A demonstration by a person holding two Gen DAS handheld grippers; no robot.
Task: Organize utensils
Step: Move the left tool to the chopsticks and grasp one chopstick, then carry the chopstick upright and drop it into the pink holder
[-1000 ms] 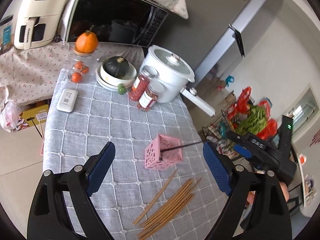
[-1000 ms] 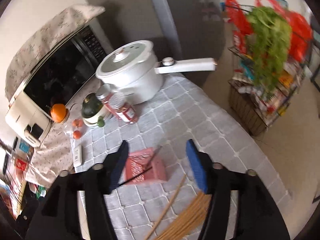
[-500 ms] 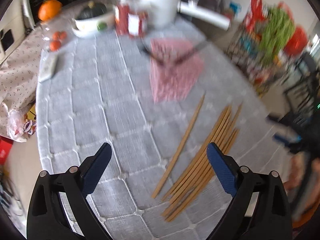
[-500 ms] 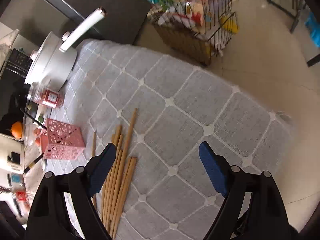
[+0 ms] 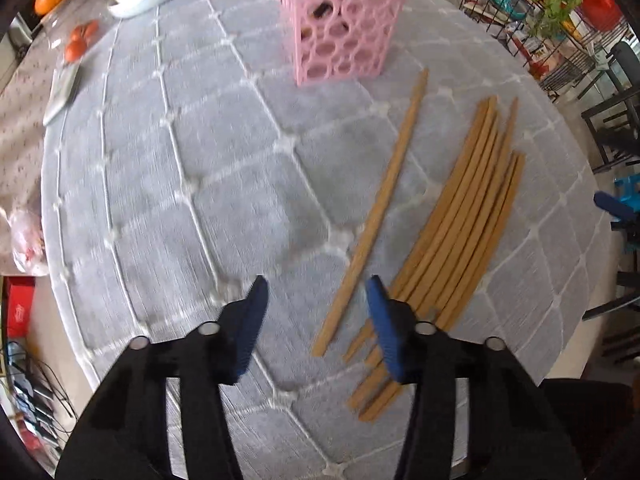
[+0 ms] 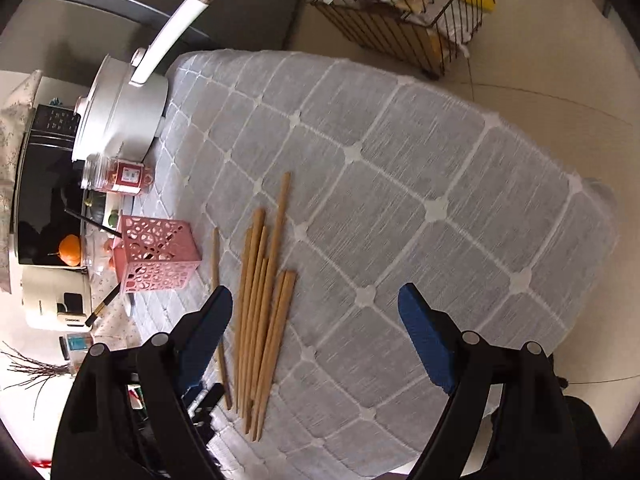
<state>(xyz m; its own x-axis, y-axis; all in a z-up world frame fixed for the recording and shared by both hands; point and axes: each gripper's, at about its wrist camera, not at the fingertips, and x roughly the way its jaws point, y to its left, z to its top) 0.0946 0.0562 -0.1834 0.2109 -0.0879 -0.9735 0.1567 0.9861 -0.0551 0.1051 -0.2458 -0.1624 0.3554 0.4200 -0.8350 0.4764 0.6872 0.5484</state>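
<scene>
Left wrist view: the left gripper [image 5: 316, 292] points steeply down at the grey quilted tablecloth [image 5: 180, 184], its blue-padded jaws partly apart after just closing inward, with nothing pinched. The lower end of a single wooden chopstick [image 5: 378, 208] lies between the two fingertips, nearer the right-hand pad, without visible contact. Its long axis runs from that low end up and slightly rightward, the far tip ending just below the pink perforated holder [image 5: 340, 24], which stands upright near the top edge. To the right of the single stick, apart from it, lies the bundle of chopsticks [image 5: 464, 232], roughly parallel to one another and fanned slightly, slanting the same way; its near ends pass under the right-hand finger. Right wrist view: the pink holder [image 6: 154, 254] stands at left, with a dark stick leaning out of it. The bundle [image 6: 260, 300] lies on the cloth just right of the left-hand finger, long axis running up the picture and leaning a little right. The right gripper [image 6: 316, 308] hovers with jaws wide apart and empty, mostly over bare cloth.
</scene>
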